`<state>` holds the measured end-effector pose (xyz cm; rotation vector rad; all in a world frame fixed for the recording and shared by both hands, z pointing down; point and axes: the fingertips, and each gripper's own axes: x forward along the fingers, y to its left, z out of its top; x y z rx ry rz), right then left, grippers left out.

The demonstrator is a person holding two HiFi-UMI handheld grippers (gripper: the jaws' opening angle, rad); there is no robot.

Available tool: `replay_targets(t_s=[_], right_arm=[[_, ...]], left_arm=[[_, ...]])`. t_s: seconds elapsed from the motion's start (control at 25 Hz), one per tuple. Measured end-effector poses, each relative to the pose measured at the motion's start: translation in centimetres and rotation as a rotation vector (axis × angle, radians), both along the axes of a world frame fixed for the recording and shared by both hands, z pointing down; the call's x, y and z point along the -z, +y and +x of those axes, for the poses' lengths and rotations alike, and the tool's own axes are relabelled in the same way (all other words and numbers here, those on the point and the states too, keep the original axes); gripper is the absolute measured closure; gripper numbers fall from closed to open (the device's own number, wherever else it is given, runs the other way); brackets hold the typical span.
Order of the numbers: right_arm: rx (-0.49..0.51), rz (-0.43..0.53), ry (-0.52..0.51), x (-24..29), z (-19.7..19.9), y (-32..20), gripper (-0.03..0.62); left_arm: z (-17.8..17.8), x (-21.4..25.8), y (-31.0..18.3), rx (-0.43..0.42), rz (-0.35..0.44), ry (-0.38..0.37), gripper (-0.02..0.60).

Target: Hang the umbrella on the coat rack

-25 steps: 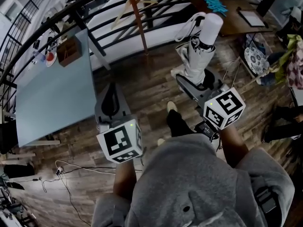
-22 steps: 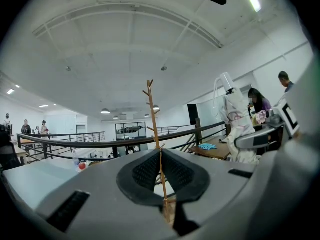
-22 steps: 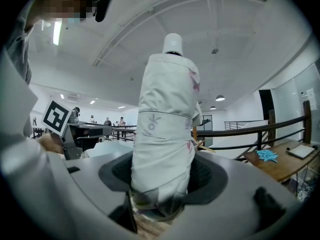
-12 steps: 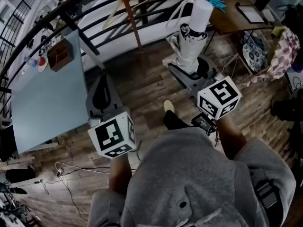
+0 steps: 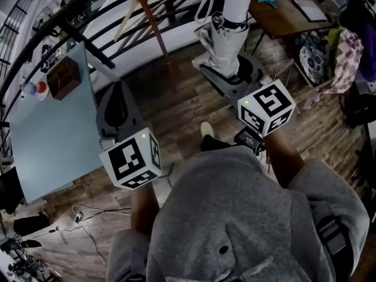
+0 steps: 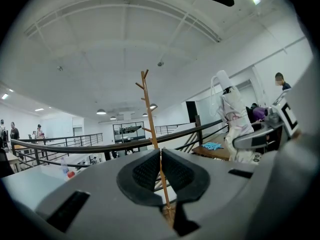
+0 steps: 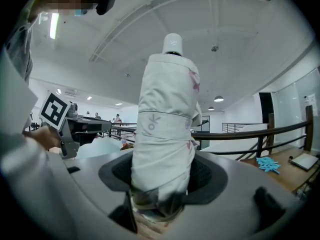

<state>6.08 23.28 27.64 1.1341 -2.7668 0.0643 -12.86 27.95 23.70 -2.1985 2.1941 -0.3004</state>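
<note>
A folded white umbrella (image 5: pixel 225 44) stands upright with its white handle (image 5: pixel 238 2) on top, and my right gripper (image 5: pixel 228 78) is shut on its lower end. In the right gripper view the umbrella (image 7: pixel 167 119) fills the space between the pads of the right gripper (image 7: pixel 162 184). My left gripper (image 5: pixel 116 93) is shut with nothing in it, to the left of the umbrella. The wooden coat rack (image 6: pixel 149 109) rises straight ahead of the left gripper (image 6: pixel 160 166), beyond the railing. Its pole (image 5: pixel 147 16) shows at the top of the head view.
A black railing (image 5: pixel 88 16) curves across the far side. A blue-grey table (image 5: pixel 53 128) with a brown box (image 5: pixel 63 78) stands at the left. A wooden desk (image 5: pixel 282 16) and bags (image 5: pixel 329 51) are at the right. Cables (image 5: pixel 82 216) lie on the wood floor.
Both grippers and the umbrella have shifted up and left in the head view, closer to the railing and the coat rack pole. The right gripper's hold is unchanged.
</note>
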Motion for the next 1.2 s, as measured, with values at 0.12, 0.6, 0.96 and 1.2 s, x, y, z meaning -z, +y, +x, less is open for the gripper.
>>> replay_targets(t_s=[0.12,0.6,0.96,1.2], right_arm=[[-0.002,-0.009,-0.003,-0.1,0.2,-1.4,0.321],[0.018,-0.027,-0.006,-0.3,0.3,-8.6,0.321],[0.036,-0.032,-0.004,-0.8,1.5,-13.2,0.321],[0.051,-0.035,-0.014,-1.2,2.9,-15.5,0.321]], left_arm=[[0.3,-0.1,-1.3,0.0,-0.007,-0.003,0.56],[0.7,-0.2,-8.3,0.019,-0.033,-0.007,0.56],[1.7,-0.8,-12.6,0.044,-0.046,-0.003,0.56],[3.1,-1.2,-14.7,0.061,-0.05,-0.012,0.56]])
